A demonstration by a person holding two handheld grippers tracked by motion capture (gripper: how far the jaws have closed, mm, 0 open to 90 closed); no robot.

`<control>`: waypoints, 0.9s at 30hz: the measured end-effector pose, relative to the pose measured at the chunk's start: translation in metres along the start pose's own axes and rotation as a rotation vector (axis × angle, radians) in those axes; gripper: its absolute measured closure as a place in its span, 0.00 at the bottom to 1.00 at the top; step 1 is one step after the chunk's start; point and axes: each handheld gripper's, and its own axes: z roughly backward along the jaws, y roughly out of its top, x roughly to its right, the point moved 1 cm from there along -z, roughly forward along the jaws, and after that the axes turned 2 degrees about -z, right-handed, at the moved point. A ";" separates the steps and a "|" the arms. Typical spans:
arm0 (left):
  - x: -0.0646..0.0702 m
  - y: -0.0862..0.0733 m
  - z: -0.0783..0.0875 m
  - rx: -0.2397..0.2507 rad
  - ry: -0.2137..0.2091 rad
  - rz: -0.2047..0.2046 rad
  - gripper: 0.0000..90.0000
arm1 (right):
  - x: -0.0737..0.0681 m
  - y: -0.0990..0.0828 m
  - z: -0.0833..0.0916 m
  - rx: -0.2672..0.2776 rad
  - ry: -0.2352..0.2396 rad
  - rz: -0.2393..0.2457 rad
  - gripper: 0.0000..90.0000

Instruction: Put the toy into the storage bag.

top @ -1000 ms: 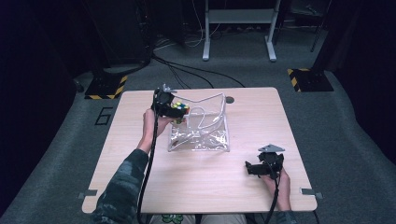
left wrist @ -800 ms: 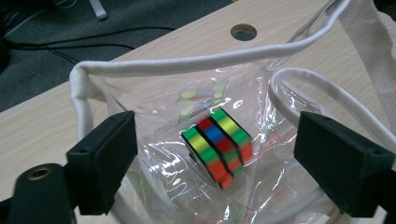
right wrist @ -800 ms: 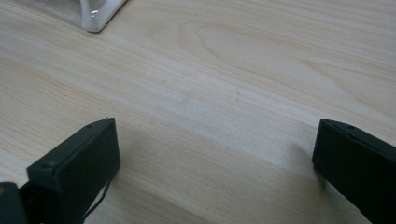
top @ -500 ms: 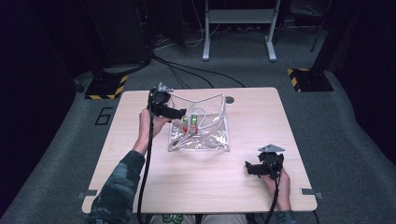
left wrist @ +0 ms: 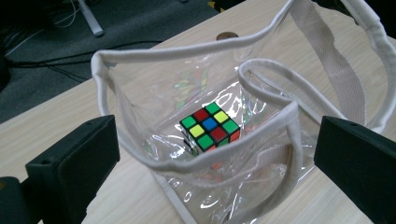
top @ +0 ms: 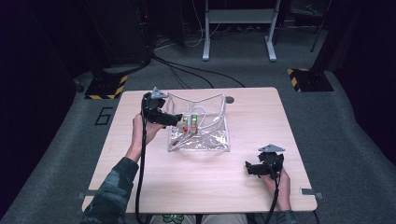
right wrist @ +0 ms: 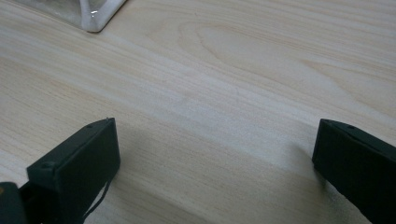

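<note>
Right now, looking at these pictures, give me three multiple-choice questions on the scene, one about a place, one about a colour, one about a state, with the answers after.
1. Where is the puzzle cube?
A. Inside the clear bag
B. On the bare table beside the bag
C. Between the right gripper's jaws

2. What colour is the centre square on the cube's top face?
A. White
B. Blue
C. Orange

3. How does the left gripper stand?
A. Shut on the cube
B. Shut on the bag's strap
C. Open, holding nothing

Answers: 1 A, the cube rests on the bag's floor behind its white-trimmed rim. 2 B, a blue square sits mid-face. 3 C, its jaws stand wide apart just outside the bag's rim, having just been opening.
</note>
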 end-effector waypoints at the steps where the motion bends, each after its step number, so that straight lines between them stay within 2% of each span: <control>1: -0.001 -0.003 0.001 -0.002 -0.002 0.003 0.00 | 0.000 0.000 0.000 -0.002 0.001 -0.002 0.00; 6: 0.001 -0.019 0.011 0.002 0.011 0.001 0.00 | 0.000 0.000 0.000 -0.002 0.003 -0.002 0.00; 13: 0.004 -0.041 0.018 -0.021 0.023 0.000 0.00 | 0.000 0.000 0.000 -0.002 0.003 -0.003 0.00; 17: 0.006 -0.048 0.021 -0.022 0.025 -0.004 0.00 | 0.000 0.000 0.000 -0.002 0.003 -0.002 0.00; 21: 0.012 -0.062 0.026 -0.016 0.053 -0.023 0.00 | 0.000 0.000 0.000 -0.002 0.004 -0.002 0.00; 27: 0.012 -0.082 0.030 -0.020 0.066 -0.008 0.00 | 0.000 0.000 0.000 -0.002 0.004 -0.002 0.00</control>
